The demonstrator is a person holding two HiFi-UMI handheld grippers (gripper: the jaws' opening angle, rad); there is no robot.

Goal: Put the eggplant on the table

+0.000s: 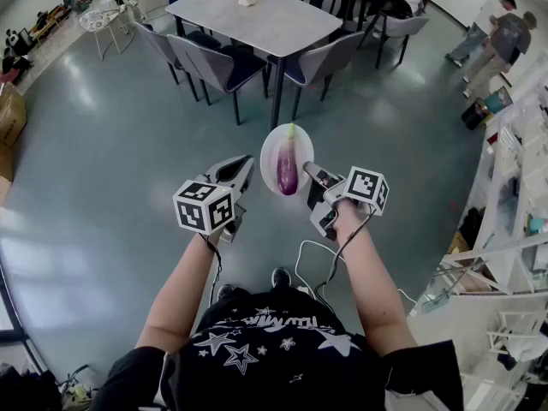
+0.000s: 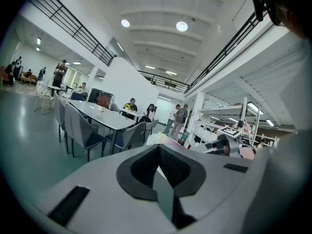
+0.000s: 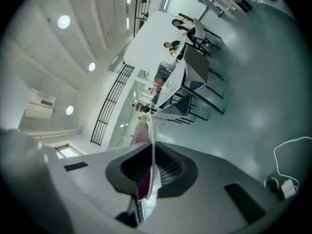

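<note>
Head view: I hold both grippers out over the grey floor (image 1: 94,144). The eggplant (image 1: 288,168) lies lengthwise on a white plate (image 1: 267,151), green stem end pointing away from me. The plate is in the air, with the table (image 1: 257,20) well ahead and apart from it, chairs (image 1: 218,65) tucked around it. My right gripper (image 1: 310,173) meets the plate's right rim. My left gripper (image 1: 247,169) sits just beside the plate's left rim; I can't tell from here if it touches.

Left gripper view: my left gripper's (image 2: 158,156) fingers are pressed together, the pads meeting in one line, and I can make out nothing held between them. Past the tips is a bit of the plate (image 2: 155,138), further right the right gripper (image 2: 228,141) with its marker cube. The table (image 2: 105,116) stands off to the left with people seated behind it.

Right gripper view: my right gripper's (image 3: 148,168) fingers are clamped on the plate (image 3: 152,145), seen edge-on as a thin white line running out from between the pads. The eggplant (image 3: 140,133) shows purple against the plate's left face. The table (image 3: 175,79) is far beyond. A white cable (image 3: 287,152) lies on the floor at right.
</note>
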